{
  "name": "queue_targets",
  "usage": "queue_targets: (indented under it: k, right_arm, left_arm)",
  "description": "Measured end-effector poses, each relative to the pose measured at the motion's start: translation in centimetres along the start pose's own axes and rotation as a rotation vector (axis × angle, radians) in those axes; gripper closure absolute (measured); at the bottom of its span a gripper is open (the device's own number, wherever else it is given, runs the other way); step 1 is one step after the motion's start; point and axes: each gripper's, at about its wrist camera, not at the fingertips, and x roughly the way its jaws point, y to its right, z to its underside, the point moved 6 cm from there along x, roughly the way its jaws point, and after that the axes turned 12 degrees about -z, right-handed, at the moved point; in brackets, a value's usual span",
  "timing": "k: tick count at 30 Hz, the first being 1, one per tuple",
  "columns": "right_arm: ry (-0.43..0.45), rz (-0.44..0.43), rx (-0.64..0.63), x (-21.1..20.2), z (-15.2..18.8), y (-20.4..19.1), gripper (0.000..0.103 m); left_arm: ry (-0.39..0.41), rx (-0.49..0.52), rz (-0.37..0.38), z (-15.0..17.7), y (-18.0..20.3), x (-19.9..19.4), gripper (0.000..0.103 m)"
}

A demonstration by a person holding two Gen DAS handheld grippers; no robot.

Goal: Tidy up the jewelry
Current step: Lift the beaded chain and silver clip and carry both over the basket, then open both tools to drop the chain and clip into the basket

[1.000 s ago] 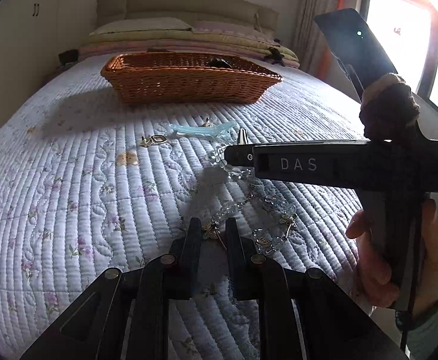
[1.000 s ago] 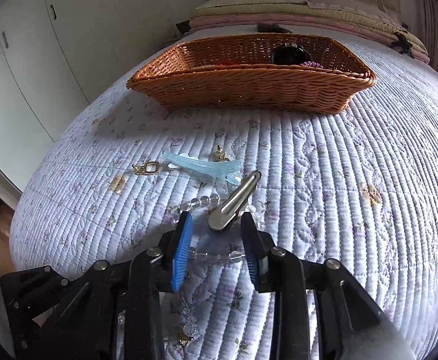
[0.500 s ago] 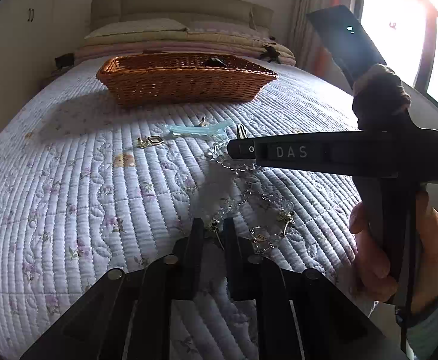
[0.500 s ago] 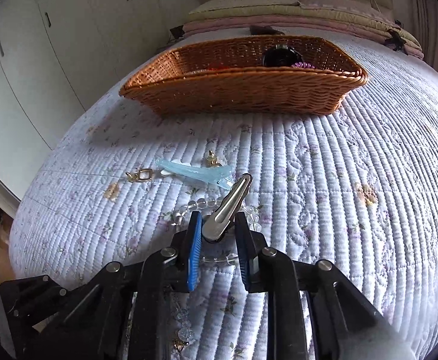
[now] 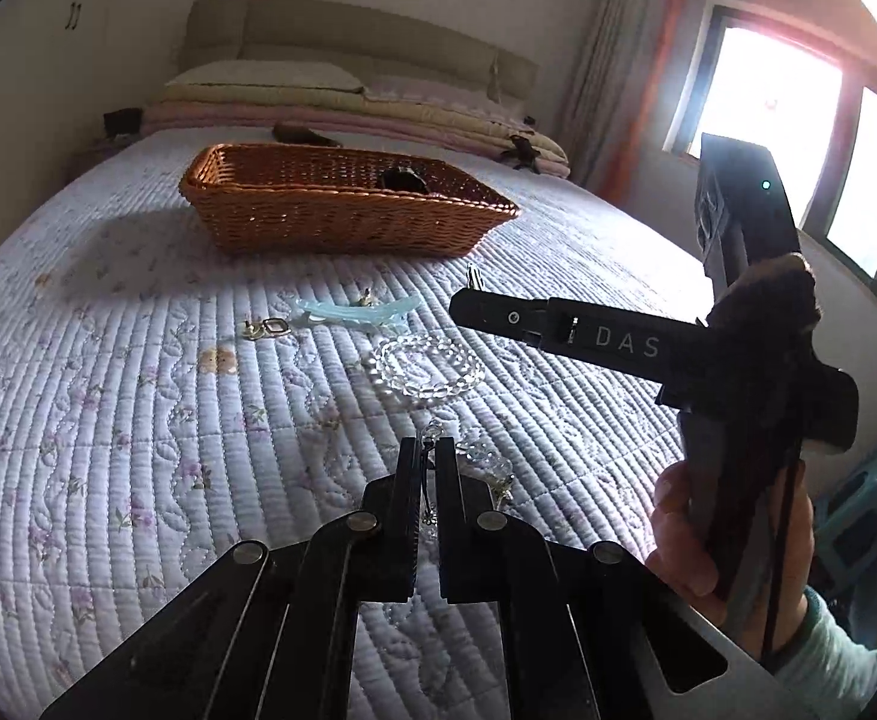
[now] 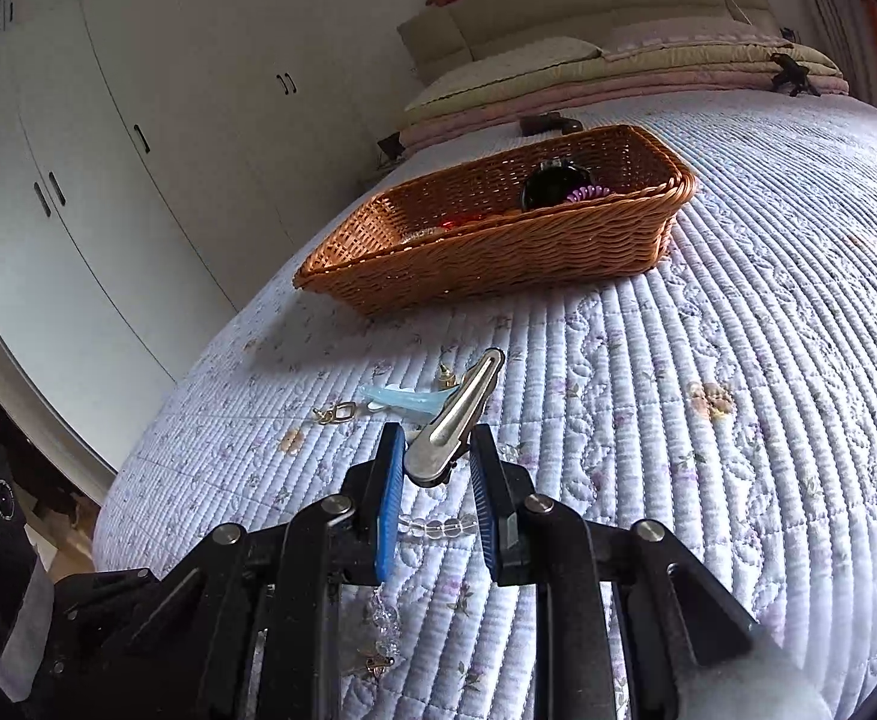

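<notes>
On the bed [image 5: 138, 420], your L gripper [image 5: 427, 457] sits low near the front edge of the quilt, fingers pressed nearly together and pinching a thin dark cord of the crystal necklace [image 5: 486, 462]. The rest of that necklace trails on the quilt just R of the fingertips.

Your R gripper [image 6: 436, 450] is lifted off the quilt. Its blue-padded fingers [image 6: 391, 480] pinch the wide end of a silver hair clip [image 6: 456, 414]; the clip's narrow end points up and away toward the basket [image 6: 498, 258]. In the L wrist view the R gripper's arm, marked "DAS", crosses from the R side, w/ the clip tip showing just past its end.

Items lying loose on the quilt, between grippers and basket:
- clear bead bracelet [image 5: 429, 366], closed loop, flat, directly below the R gripper.
- light blue hair clip [image 5: 354, 311], flat, beyond the bracelet.
- small gold earring [image 5: 366, 297], just behind the blue clip.
- gold clasp piece [image 5: 270, 327], L of the blue clip, apart from it.

The basket stands mid-bed, well apart from the loose items. Inside: a dark round item [image 6: 549, 183] and a purple coil hair tie [image 6: 588, 191] at the far R end, touching; something red [image 6: 459, 222] near the middle, detail not clear.
</notes>
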Motion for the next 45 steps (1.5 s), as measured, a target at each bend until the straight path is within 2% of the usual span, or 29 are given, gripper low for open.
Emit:
queue_targets:
  k: [5, 11, 17, 21, 23, 27, 31, 34, 37, 45]
  right_arm:
    - [0.035, -0.029, -0.006, -1.3, -0.5, -0.7, 0.078]
    - [0.066, -0.007, -0.065, -3.6, -3.0, -1.9, 0.078]
    - [0.101, 0.056, -0.150, -5.0, -8.6, -2.2, 0.078]
    - [0.093, 0.106, -0.180, -3.1, -13.3, -1.8, 0.078]
    - [0.052, 0.127, -0.176, -0.5, -15.4, -1.0, 0.078]
    - [-0.072, 0.107, -0.119, 5.9, -17.7, 1.6, 0.078]
    - [-0.198, 0.092, -0.086, 11.2, -17.2, 3.6, 0.078]
    - [-0.259, 0.115, -0.077, 14.0, -16.4, 4.8, 0.078]
    - [-0.292, 0.141, -0.077, 15.8, -15.7, 5.7, 0.078]
    - [-0.296, 0.191, -0.100, 16.4, -14.7, 6.0, 0.078]
  left_arm:
    - [0.065, 0.020, -0.013, -2.0, 0.8, -2.1, 0.099]
    - [0.162, 0.023, -0.014, -6.7, 0.1, -4.6, 0.099]
    - [0.284, 0.025, -0.031, -14.3, -1.7, -5.9, 0.099]
    - [0.324, 0.012, -0.041, -19.7, -2.9, -4.2, 0.099]
    - [0.315, 0.004, -0.052, -21.7, -3.4, -2.0, 0.099]
    - [0.255, -0.042, -0.065, -23.8, -4.9, 4.4, 0.099]
    - [0.150, -0.095, -0.058, -23.0, -6.8, 11.0, 0.099]
    - [0.070, -0.112, -0.052, -21.3, -7.8, 14.3, 0.099]
    - [0.015, -0.095, -0.079, -20.3, -8.0, 16.1, 0.099]
    - [0.002, -0.090, -0.061, -20.1, -7.8, 15.9, 0.096]
